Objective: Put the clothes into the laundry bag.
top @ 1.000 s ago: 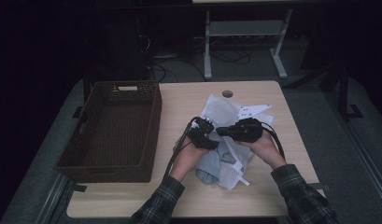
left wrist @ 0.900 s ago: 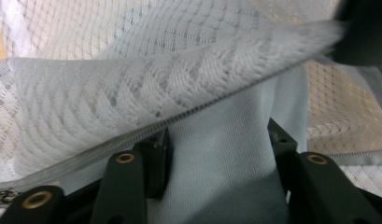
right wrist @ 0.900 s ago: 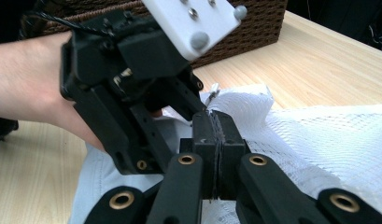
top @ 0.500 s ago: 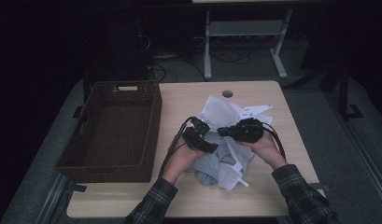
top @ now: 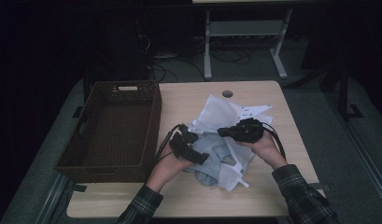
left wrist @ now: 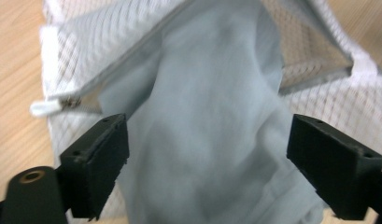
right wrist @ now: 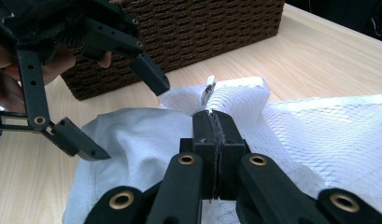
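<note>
While your right gripper (right wrist: 215, 122) keeps its jaws pressed tight together on the white edge of the mesh bag (right wrist: 328, 135), just by the zipper pull, your left gripper (left wrist: 207, 158) has just been spreading its jaws, and they now stand wide apart with nothing clamped. Between those open pads (left wrist: 97, 163) lies the pale blue cloth (left wrist: 207, 130), which spills out of the bag's unzipped mouth; neither pad presses on it.

Seen from above, your left hand (top: 167, 165) comes in low from the near edge of the table (top: 254, 93), the gripper angled toward the cloth, while your right hand (top: 263, 147) sits slightly higher and points left across the bag. Both plaid sleeves are cut off at the bottom of the high view.

Bag and cloth lie together in a heap near the middle of the table, closer to its right edge. Beside them, along the left edge, stands a dark wicker basket (top: 109, 126).

From the high view the heap is dim, so where bag ends and cloth begins is hard to make out there.
</note>
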{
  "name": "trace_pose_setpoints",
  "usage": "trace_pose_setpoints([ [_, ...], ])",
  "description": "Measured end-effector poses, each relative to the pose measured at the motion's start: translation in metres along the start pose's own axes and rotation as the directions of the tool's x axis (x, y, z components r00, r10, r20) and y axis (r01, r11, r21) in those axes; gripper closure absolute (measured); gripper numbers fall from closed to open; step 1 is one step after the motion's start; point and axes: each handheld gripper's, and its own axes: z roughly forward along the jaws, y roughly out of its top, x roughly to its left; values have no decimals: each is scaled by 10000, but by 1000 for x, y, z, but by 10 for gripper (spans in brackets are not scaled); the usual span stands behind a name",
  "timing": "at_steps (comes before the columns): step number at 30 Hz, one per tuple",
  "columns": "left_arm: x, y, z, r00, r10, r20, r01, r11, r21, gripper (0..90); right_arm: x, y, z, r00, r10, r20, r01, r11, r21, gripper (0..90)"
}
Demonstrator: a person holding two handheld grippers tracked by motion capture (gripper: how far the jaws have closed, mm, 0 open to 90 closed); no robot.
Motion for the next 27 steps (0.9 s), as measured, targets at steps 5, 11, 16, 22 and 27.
trace_pose_setpoints([
  [5, 8, -17, 2, 9997, -223, 138, 224, 9997, -109, 91, 0, 0, 0, 10000, -9, -10, 9, 10000, 32, 889],
  [11, 15, -35, 10, 9978, -457, 480, 461, 9989, -82, 82, 0, -2, 0, 10000, 33, 0, -33, 10000, 70, 889],
  [16, 17, -47, 17, 9973, -483, 556, 475, 9987, 157, 81, 1, -2, 1, 10000, 4, 47, -5, 9999, 104, 889],
  [22, 18, -50, 23, 9965, -400, 737, 370, 9984, 424, 153, 1, -3, 2, 10000, -13, 24, 12, 9998, 190, 889],
  [27, 13, -49, 24, 9982, 32, 595, -67, 9982, 593, 273, 0, -3, 3, 10000, -23, -21, 24, 9998, 199, 889],
])
